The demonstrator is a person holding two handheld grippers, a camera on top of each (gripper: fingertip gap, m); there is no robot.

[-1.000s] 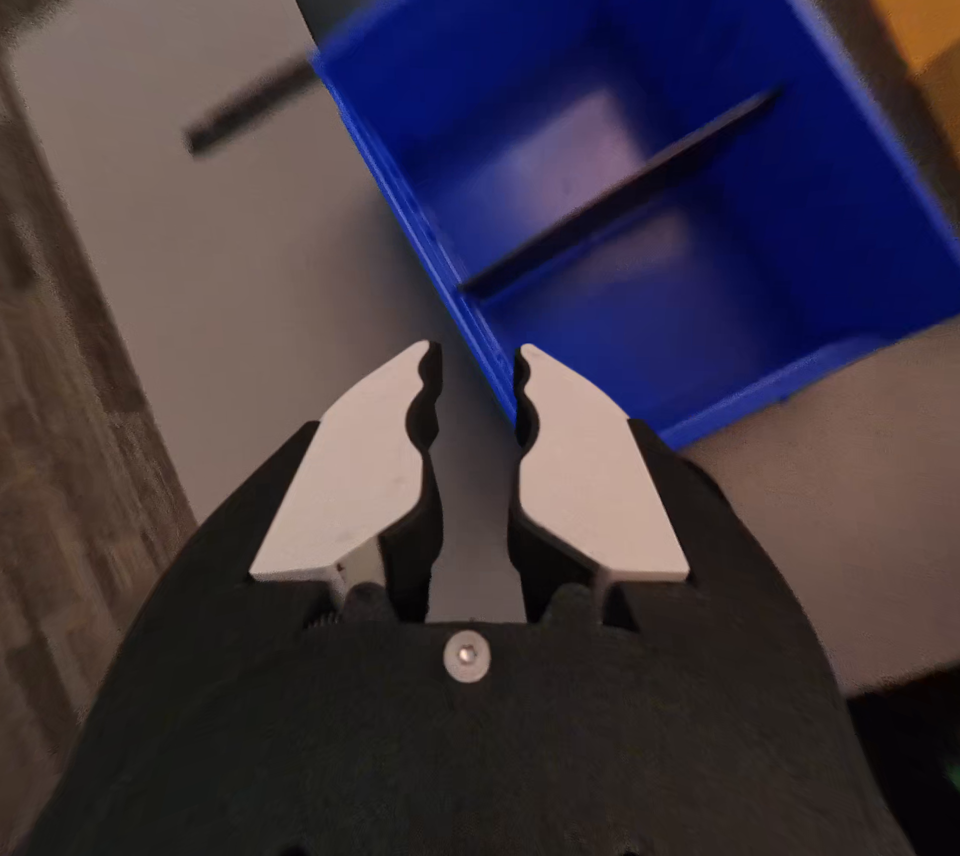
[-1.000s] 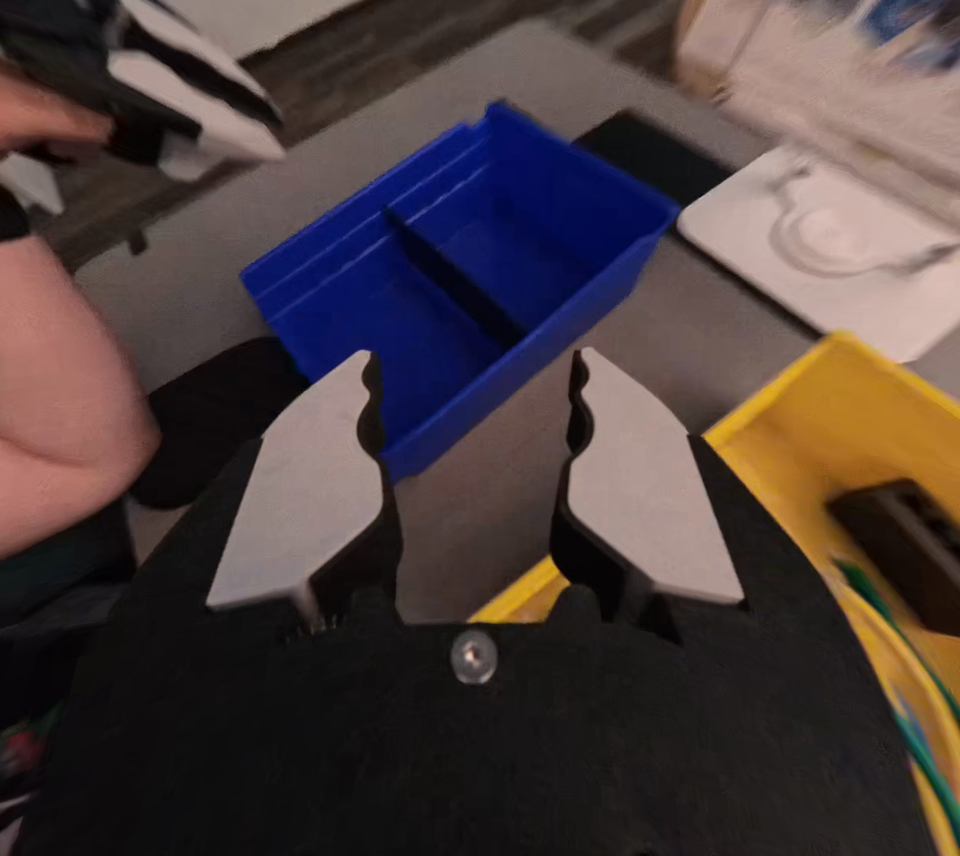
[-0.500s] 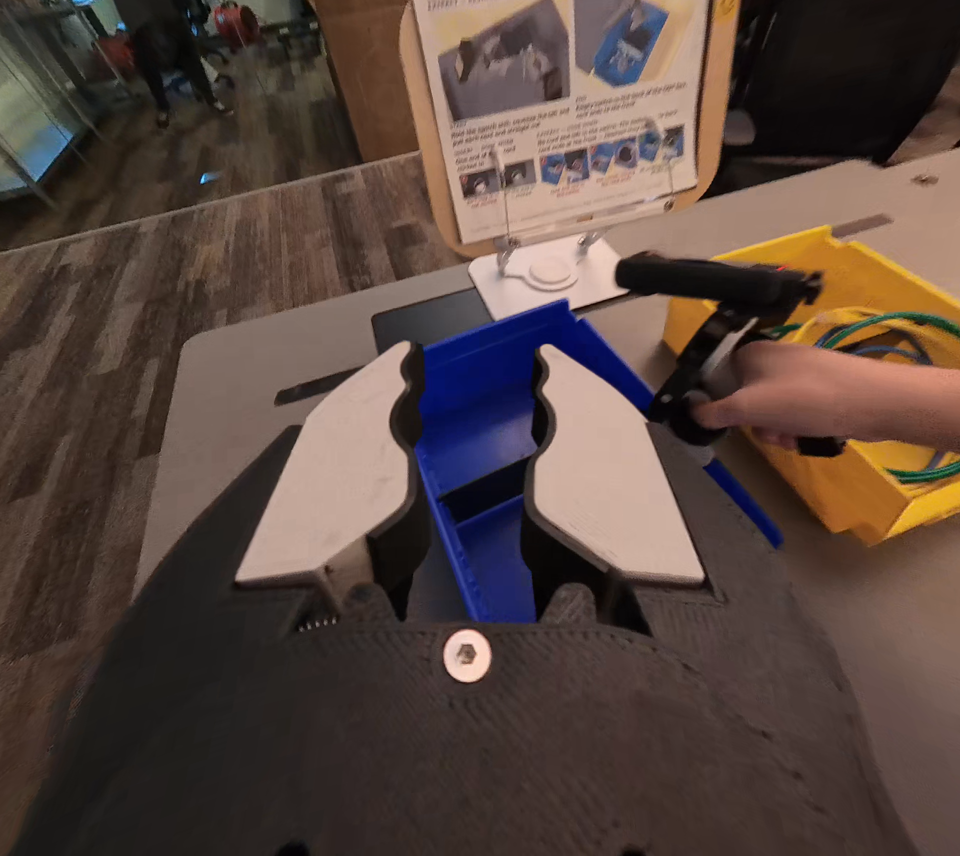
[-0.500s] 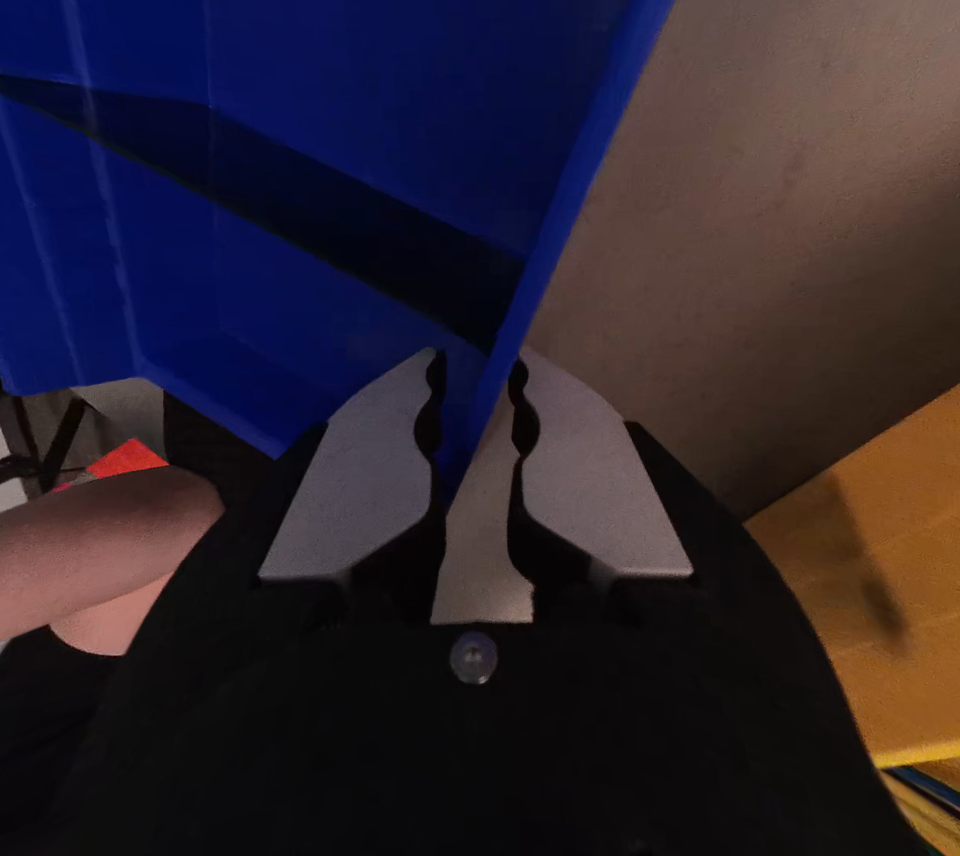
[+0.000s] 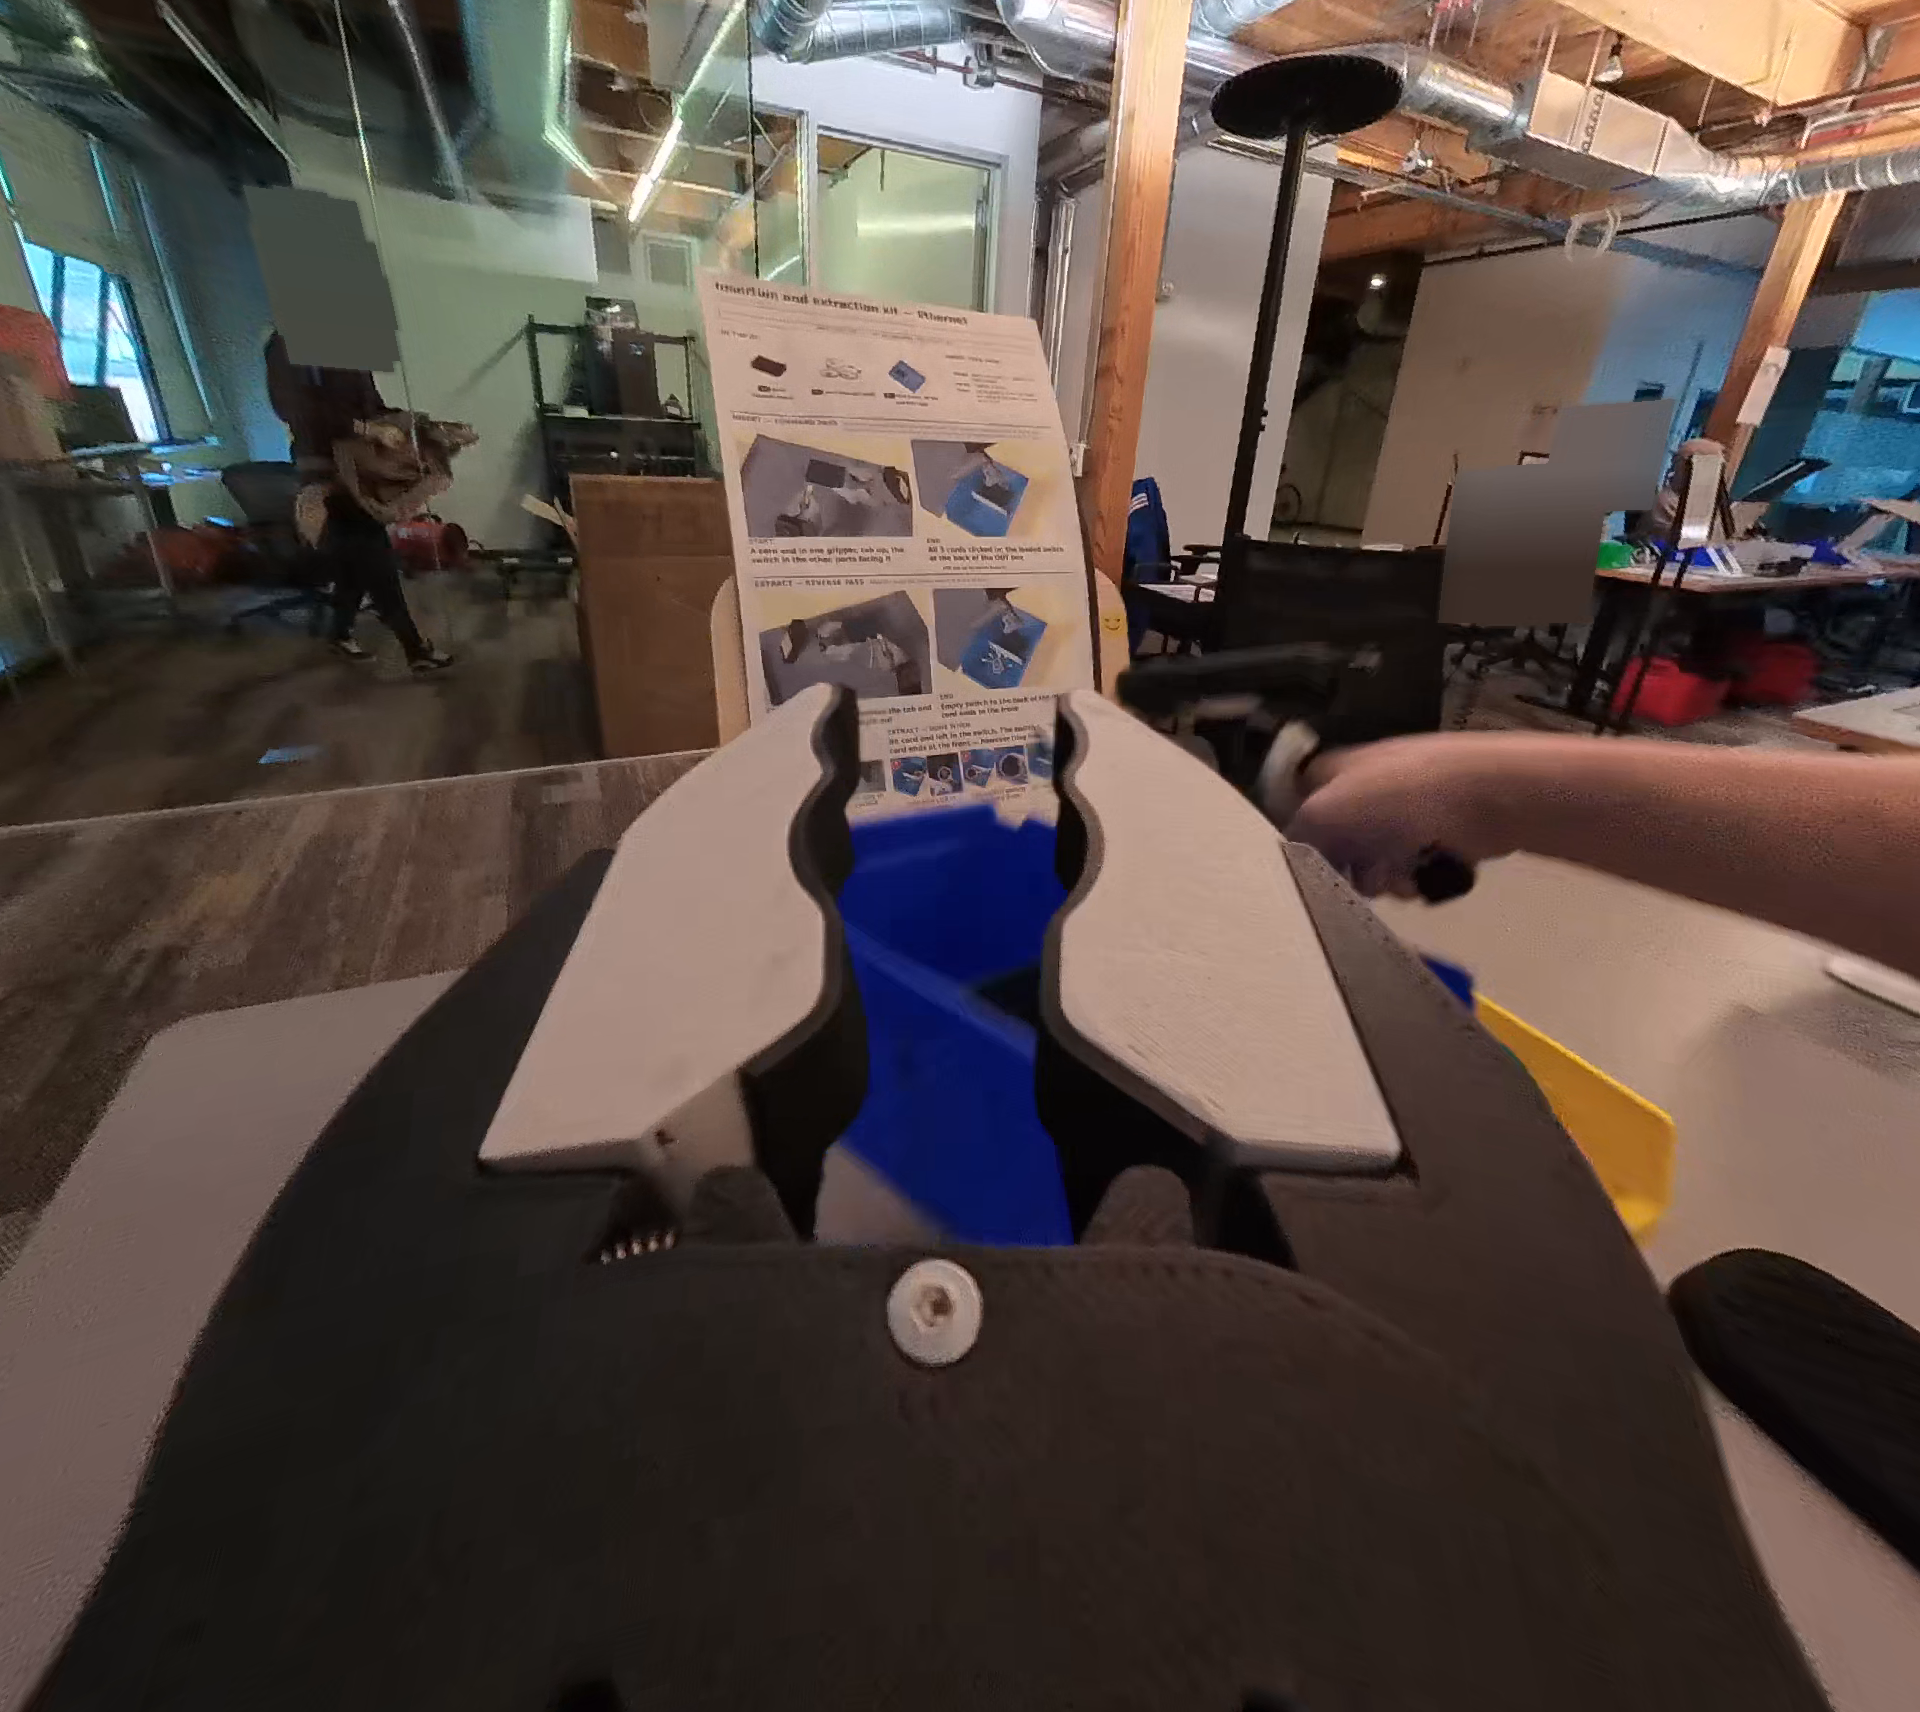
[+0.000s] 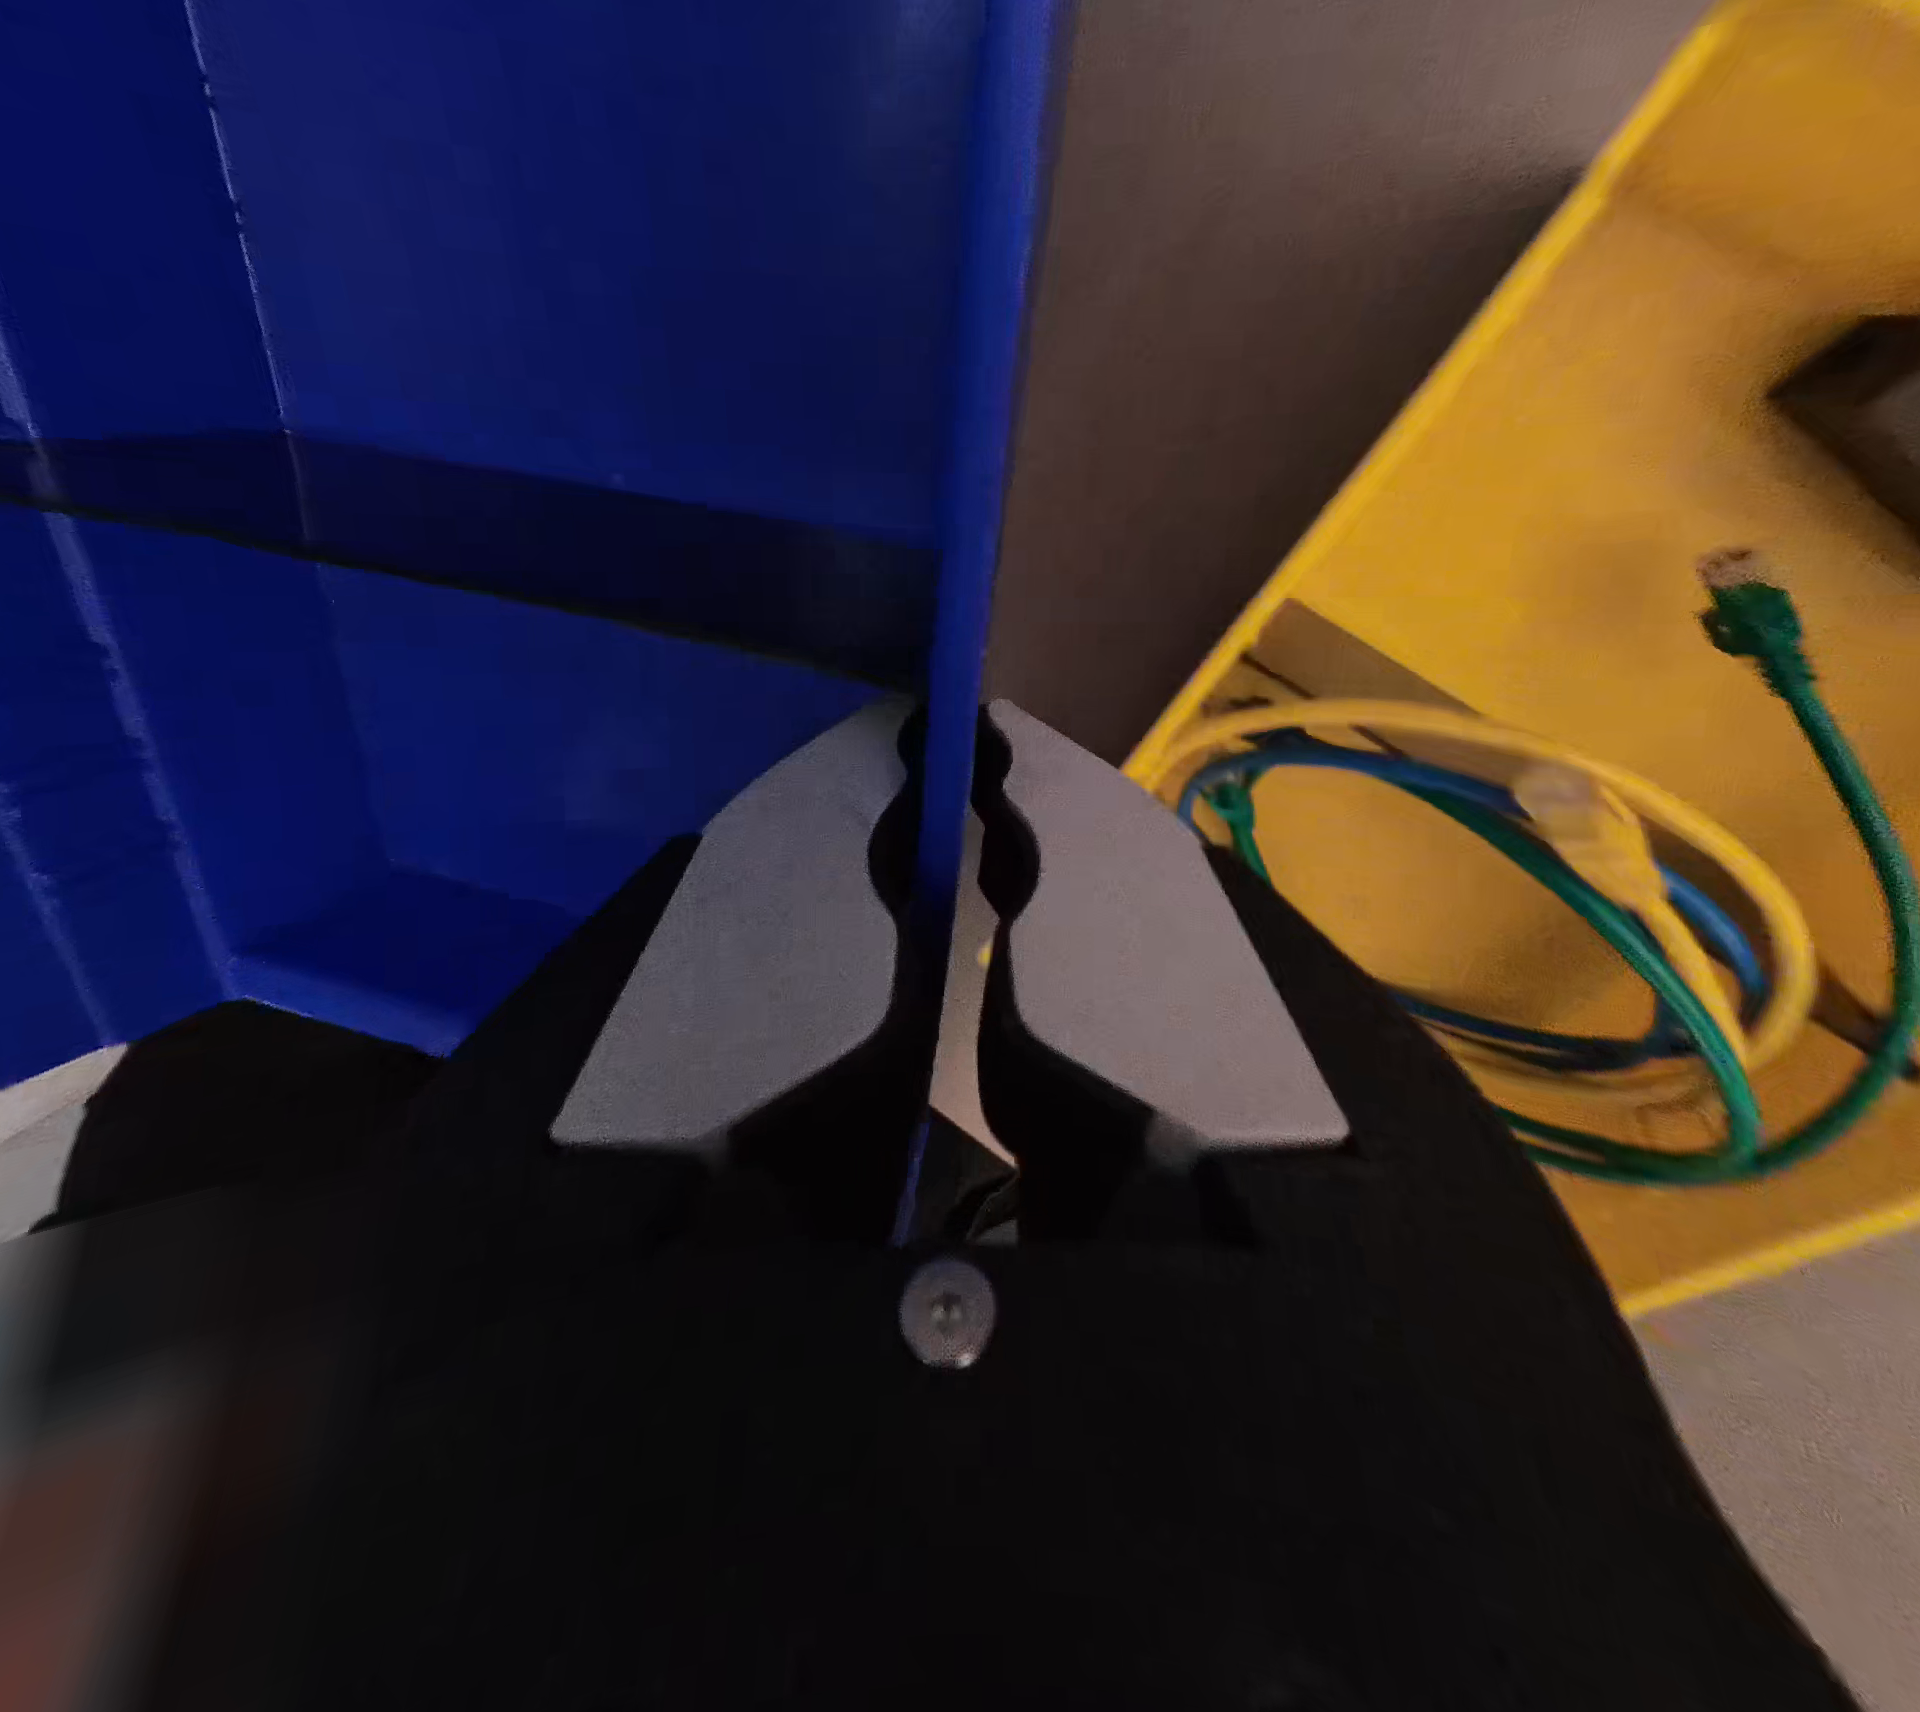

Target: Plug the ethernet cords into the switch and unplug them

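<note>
A smooth grey table [image 5: 1704, 1018] stands in a loft-like workshop with wood-plank flooring, bare timber beams, silver ducts overhead and glass partitions. At the table's far edge a printed sheet [image 5: 894, 509] stands upright on a pale board.

The left gripper [image 5: 951, 727] hangs above the table, its pale, wavy-edged fingers standing apart with nothing between them; through the gap shows the blue bin [image 5: 935, 966], a rigid plastic box with a dark divider across it. The right gripper [image 6: 948, 732] is nearly closed, pinching the thin side wall of that bin [image 6: 1023, 228] between its fingers.

Just beside it sits a yellow bin [image 6: 1507, 457] of the same hard plastic. Inside lie the cords [image 6: 1621, 914], looped in yellow, blue and green, one green plug [image 6: 1756, 618] lying free. A dark, blurred shape in the bin's far corner may be the switch; I cannot tell.
</note>
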